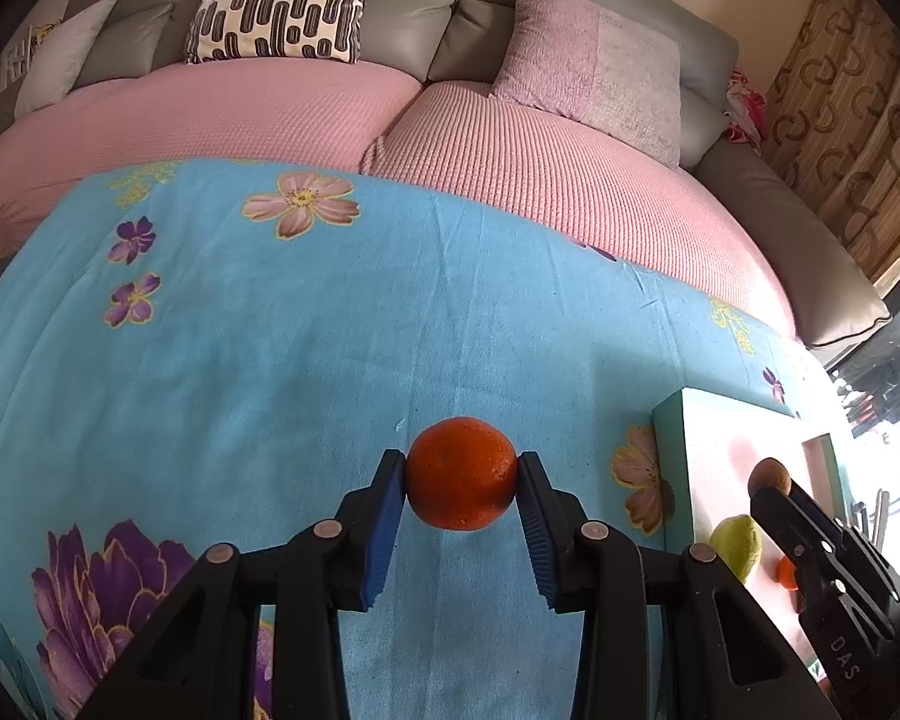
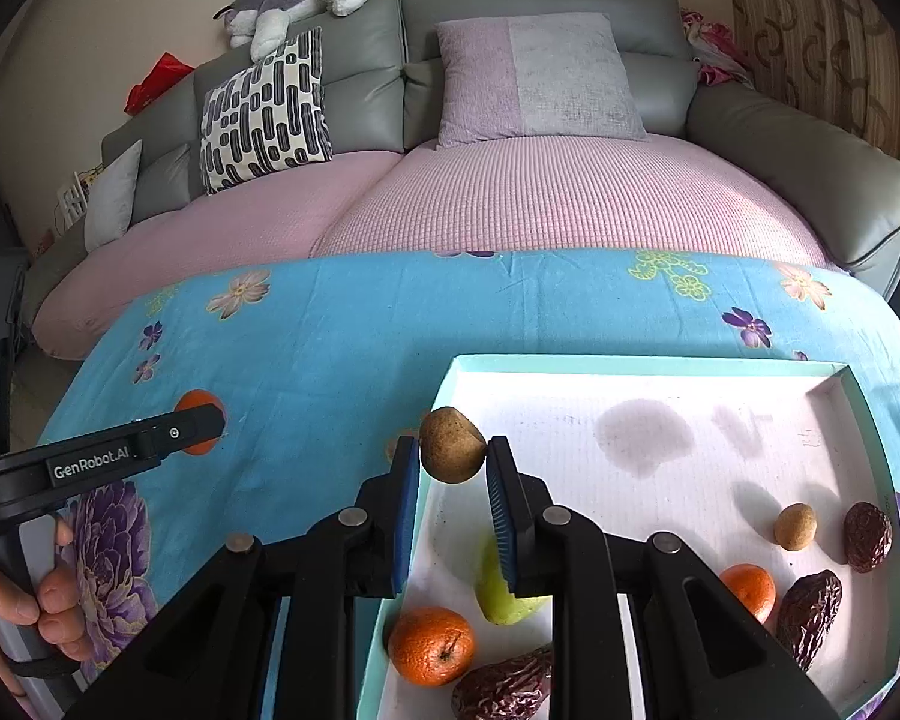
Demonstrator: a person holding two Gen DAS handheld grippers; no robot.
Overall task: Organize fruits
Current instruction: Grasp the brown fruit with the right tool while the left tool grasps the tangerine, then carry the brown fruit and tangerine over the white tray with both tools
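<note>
While sorting fruit, I am clamping an orange (image 1: pixel 461 473) in my left claw (image 1: pixel 461 480) above the bench (image 1: pixel 270 360); my right claw (image 2: pixel 453 468) is pinching a brown fruit (image 2: pixel 452 444) over the tray (image 2: pixel 630 367) rim, for dropping in.

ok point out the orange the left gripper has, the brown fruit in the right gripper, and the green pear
orange (image 1: pixel 461 473), left wrist view, centre of its front
brown fruit (image 2: pixel 452 453), right wrist view, middle of its skin
green pear (image 2: pixel 501 603), right wrist view, lower body

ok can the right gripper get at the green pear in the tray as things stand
Probably not yet: the right gripper is shut on a brown fruit. The green pear lies unobstructed just below in the tray.
</note>
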